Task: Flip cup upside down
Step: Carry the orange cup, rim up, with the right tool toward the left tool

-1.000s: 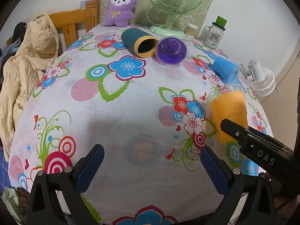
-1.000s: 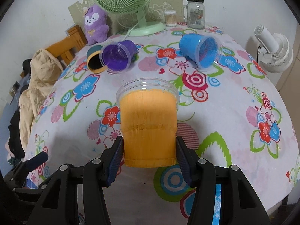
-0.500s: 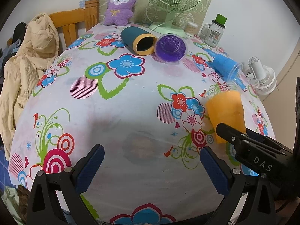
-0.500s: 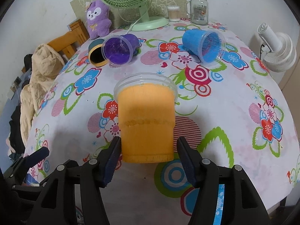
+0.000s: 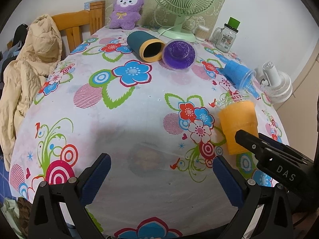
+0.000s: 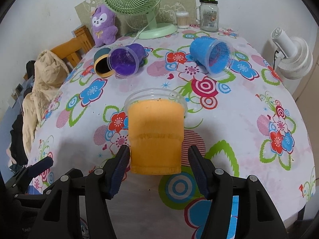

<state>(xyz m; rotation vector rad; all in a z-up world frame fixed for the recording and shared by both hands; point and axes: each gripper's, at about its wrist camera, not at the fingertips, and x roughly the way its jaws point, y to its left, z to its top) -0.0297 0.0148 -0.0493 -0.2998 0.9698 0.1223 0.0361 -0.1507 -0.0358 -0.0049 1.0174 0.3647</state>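
An orange plastic cup [image 6: 156, 137] stands upside down on the flowered tablecloth [image 6: 249, 103], its clear rim on the cloth and its base up. My right gripper [image 6: 159, 159] is open, with its blue pads on either side of the cup's base and a gap on each side. The cup also shows in the left wrist view [image 5: 238, 125], partly behind the right gripper's black body [image 5: 273, 159]. My left gripper [image 5: 159, 171] is open and empty over the near middle of the table.
A blue cup [image 6: 212, 55], a purple cup [image 6: 125, 60] and a teal tube with a yellow rim [image 6: 101, 63] lie on their sides farther back. A green fan [image 6: 137, 4], purple plush [image 6: 103, 25] and glass jar [image 6: 209, 14] stand at the far edge. A chair with a coat [image 5: 30, 63] is at left.
My right gripper's jaws have opened off the orange cup and drawn back slightly. The cup stays standing upside down on the cloth. The left gripper has hardly moved.
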